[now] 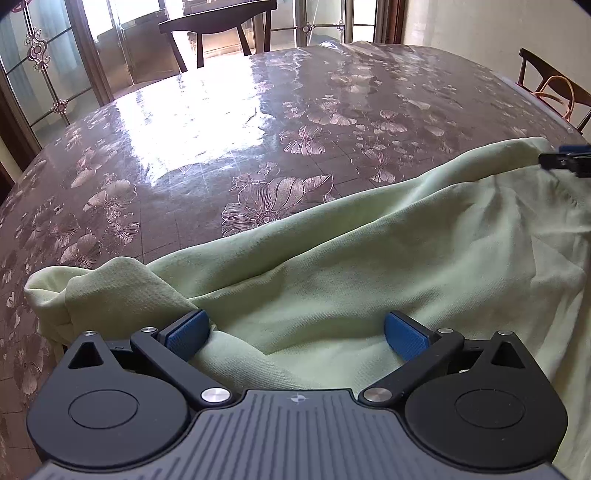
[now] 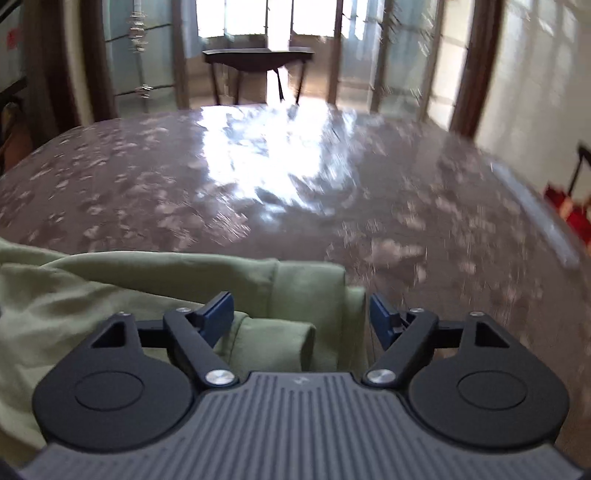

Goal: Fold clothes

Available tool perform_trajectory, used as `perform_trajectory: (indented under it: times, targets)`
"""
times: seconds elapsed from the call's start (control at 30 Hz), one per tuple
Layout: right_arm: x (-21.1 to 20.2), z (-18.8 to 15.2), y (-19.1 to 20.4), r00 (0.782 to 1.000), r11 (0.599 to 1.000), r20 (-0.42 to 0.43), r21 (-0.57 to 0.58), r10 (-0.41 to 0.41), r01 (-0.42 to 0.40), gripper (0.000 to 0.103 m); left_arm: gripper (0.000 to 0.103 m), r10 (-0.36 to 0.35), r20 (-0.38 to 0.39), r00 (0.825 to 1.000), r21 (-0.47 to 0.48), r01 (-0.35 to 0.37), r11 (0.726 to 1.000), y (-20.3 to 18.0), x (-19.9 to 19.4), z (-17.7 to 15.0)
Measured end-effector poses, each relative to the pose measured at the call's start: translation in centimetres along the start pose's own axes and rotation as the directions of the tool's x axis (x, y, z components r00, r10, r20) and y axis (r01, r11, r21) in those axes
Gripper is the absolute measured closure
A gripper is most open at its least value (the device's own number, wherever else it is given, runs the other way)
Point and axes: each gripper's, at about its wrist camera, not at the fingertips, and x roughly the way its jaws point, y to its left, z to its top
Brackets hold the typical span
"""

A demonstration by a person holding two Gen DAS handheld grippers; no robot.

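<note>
A pale green garment lies rumpled along the near side of the table, its far fold running from lower left to upper right. My left gripper stands open just above it, blue pads wide apart, with loose cloth between them that they do not press. The black end of my right gripper shows at the garment's far right end. In the blurred right wrist view the same garment ends in a folded corner. My right gripper is open over that corner, pads clear of the cloth.
The table wears a brown floral cloth under a glossy cover with strong window glare. A dark chair stands beyond its far edge. At the right is another chair with an orange strap. A red object sits off the table's right edge.
</note>
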Motion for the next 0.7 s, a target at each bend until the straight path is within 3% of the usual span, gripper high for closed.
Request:
perform_trajectory:
  times: [0.1,0.13,0.17,0.2,0.23,0.27,0.43,0.53,0.63,0.7]
  targets:
    - [0.5,-0.2,-0.3,0.998,0.997,0.002,0.045,0.060,-0.060,0.023,0.000,0.000,0.002,1.000,0.001,0.000,1.000,-0.1,0.0,0.0]
    - [0.4,-0.2,-0.1,0.998,0.997,0.009,0.034,0.068,-0.069,0.033,0.000,0.000,0.002,1.000,0.002,0.000,1.000,-0.1,0.1,0.0]
    - [0.2,-0.2,0.1,0.998,0.998,0.018,0.020,0.067,-0.067,0.055,0.000,-0.001,0.003,1.000,0.002,0.000,1.000,-0.1,0.1,0.0]
    - [-0.1,-0.1,0.1,0.998,0.998,0.031,0.013,0.055,-0.056,0.062,0.000,-0.001,0.003,1.000,0.002,0.001,1.000,-0.1,0.1,0.0]
    - [-0.4,-0.1,0.0,0.998,0.999,0.046,0.014,0.043,-0.044,0.081,0.000,-0.001,0.003,1.000,0.003,0.001,1.000,-0.1,0.1,0.0]
    - [-0.8,0.0,-0.1,0.998,0.999,0.061,0.015,0.031,-0.032,0.094,0.000,-0.002,0.004,1.000,0.003,0.002,1.000,-0.1,0.1,0.0]
    - [-1.1,-0.2,-2.1,0.998,0.999,0.063,0.048,0.005,-0.008,0.097,0.000,-0.003,0.012,1.000,0.004,0.003,1.000,-0.1,0.1,-0.2]
    - [-0.3,-0.6,-2.3,0.998,0.998,0.040,0.035,-0.050,0.049,0.100,0.000,-0.005,0.012,1.000,0.005,0.005,1.000,-0.1,0.1,-0.2]
    - [0.6,-0.9,-2.7,0.997,0.996,0.023,0.057,-0.074,0.072,0.100,0.000,-0.009,0.011,1.000,0.007,0.009,1.000,0.0,0.0,-0.2]
    - [0.2,-0.8,-2.8,0.997,0.995,0.024,0.071,-0.078,0.076,0.094,0.000,-0.012,0.011,1.000,0.009,0.012,1.000,0.0,0.0,-0.3]
